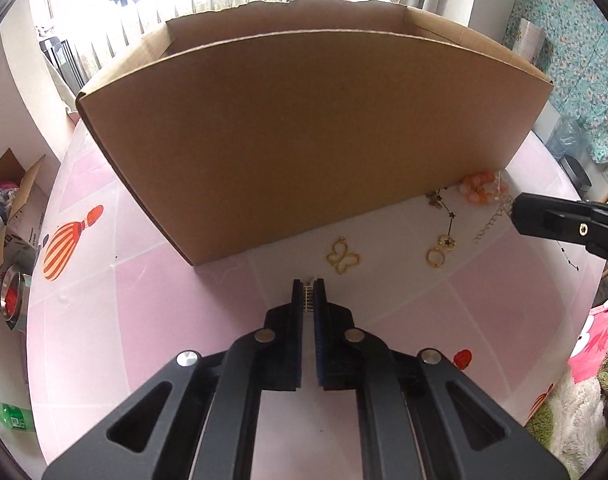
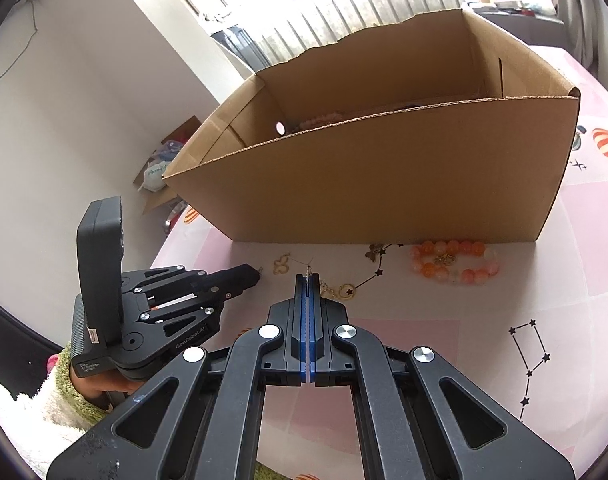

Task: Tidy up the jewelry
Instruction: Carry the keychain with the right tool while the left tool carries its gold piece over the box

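Observation:
My left gripper (image 1: 308, 289) is shut on a small gold barred clasp piece (image 1: 308, 297) just above the table, short of the cardboard box (image 1: 304, 140). A gold butterfly pendant (image 1: 343, 257) lies just beyond its tips. My right gripper (image 2: 308, 278) is shut on a thin chain (image 2: 309, 269) near gold rings (image 2: 346, 290). An orange bead bracelet (image 2: 454, 262) lies against the box (image 2: 384, 184). In the left wrist view the right gripper (image 1: 516, 210) is by the bracelet (image 1: 482, 189) and gold rings (image 1: 442, 250).
The pink patterned tablecloth (image 1: 104, 320) covers a round table. The open box holds some beads (image 2: 316, 122). Cartons and a metal bowl (image 1: 12, 294) sit on the floor at left. A green bottle (image 1: 12, 416) lies below the table edge.

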A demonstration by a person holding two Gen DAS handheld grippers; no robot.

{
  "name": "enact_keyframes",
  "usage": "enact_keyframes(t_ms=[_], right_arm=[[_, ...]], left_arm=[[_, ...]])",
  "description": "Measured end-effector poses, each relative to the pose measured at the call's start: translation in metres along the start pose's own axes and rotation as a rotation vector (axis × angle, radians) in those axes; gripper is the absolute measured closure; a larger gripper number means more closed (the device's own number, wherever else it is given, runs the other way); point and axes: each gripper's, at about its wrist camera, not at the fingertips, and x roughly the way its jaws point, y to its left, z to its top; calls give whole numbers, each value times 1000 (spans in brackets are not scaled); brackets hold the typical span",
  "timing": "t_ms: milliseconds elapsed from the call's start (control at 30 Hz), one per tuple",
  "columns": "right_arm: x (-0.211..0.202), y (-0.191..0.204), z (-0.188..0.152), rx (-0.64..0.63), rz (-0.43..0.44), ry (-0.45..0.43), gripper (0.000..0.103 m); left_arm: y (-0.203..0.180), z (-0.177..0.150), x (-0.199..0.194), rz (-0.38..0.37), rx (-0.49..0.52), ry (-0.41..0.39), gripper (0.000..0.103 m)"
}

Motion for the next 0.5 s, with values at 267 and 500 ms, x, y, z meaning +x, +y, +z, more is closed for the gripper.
enact_keyframes(t_ms=[267,500], right_arm=[[-14,-1,7,-7,18,-29,103],[-47,12,38,-61,103,-96,103]], left_arm=[[14,0,-13,-68,-47,-3,99],[23,18,-87,-193,-53,-155,99]])
